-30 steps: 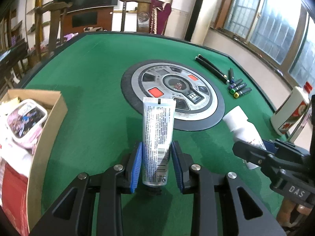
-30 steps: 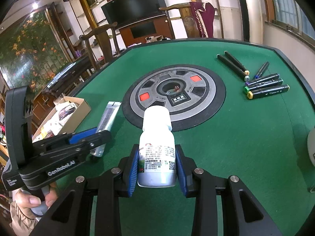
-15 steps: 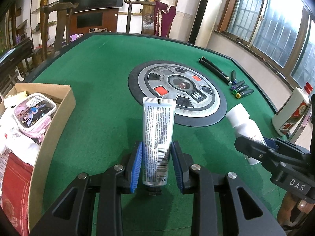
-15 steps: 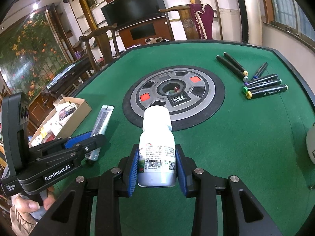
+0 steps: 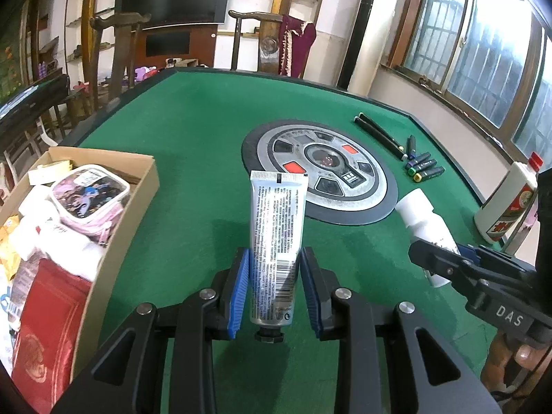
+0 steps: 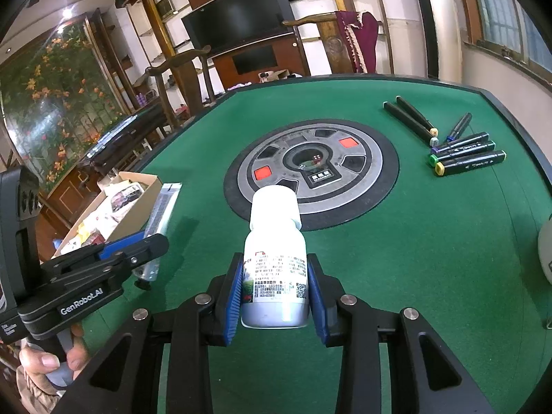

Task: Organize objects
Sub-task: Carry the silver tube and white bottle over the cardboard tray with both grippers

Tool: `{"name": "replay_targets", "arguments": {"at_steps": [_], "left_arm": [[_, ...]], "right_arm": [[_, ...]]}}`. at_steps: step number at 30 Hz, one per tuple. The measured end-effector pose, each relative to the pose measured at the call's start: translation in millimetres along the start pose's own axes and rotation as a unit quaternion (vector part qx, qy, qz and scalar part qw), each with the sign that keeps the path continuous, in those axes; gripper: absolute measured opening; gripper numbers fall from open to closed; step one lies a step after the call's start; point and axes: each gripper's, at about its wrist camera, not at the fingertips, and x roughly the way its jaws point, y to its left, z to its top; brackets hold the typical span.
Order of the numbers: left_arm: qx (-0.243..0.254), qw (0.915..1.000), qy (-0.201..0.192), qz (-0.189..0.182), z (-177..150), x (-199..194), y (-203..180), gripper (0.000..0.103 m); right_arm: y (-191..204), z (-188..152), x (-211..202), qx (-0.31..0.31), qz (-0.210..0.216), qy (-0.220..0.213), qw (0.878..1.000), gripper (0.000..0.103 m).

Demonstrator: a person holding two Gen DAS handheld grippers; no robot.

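The silver tube (image 5: 277, 241) is sitting pinched in the left tongs (image 5: 275, 284), blue pads squeezing both sides near its cap end, crimped end pointing out toward the round grey centre panel (image 5: 319, 169) of the desk (image 5: 193, 117). The tube is hanging above the green felt, just on the near side of that panel. The white bottle (image 6: 275, 262) is getting clamped the same way by the right tongs (image 6: 275, 293), cap end poking toward the panel's near edge, also held off the felt.

To the left of the panel, at the desk edge, a cardboard box (image 5: 132, 207) is sitting packed with stuff: a pink lidded container (image 5: 90, 191), some white packets and something red. To the right of the panel, a bunch of markers (image 6: 462, 150) are lying side by side, with 2 black pens (image 6: 410, 119) just behind them. Further right of the panel, a white bottle with a red cap (image 5: 509, 203) is standing near the desk edge.

A hand (image 6: 48, 362) is gripping the left handle in the right wrist view.
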Motion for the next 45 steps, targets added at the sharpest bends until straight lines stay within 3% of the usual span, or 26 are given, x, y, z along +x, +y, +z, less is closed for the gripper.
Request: {"name": "replay_targets", "arguments": {"at_steps": [21,45], "left_arm": [[-0.021,0.9992,-0.032,0.011,-5,-39,22,0.029],[-0.025,0.9983,-0.047,0.021,-6,-58,31,0.029]], "right_arm": [[8,-3,-1,-0.010,0.003,-0.001,1.000,0.037],[21,-10,3,-0.017,0.011,-0.003,1.000,0.037]]}}
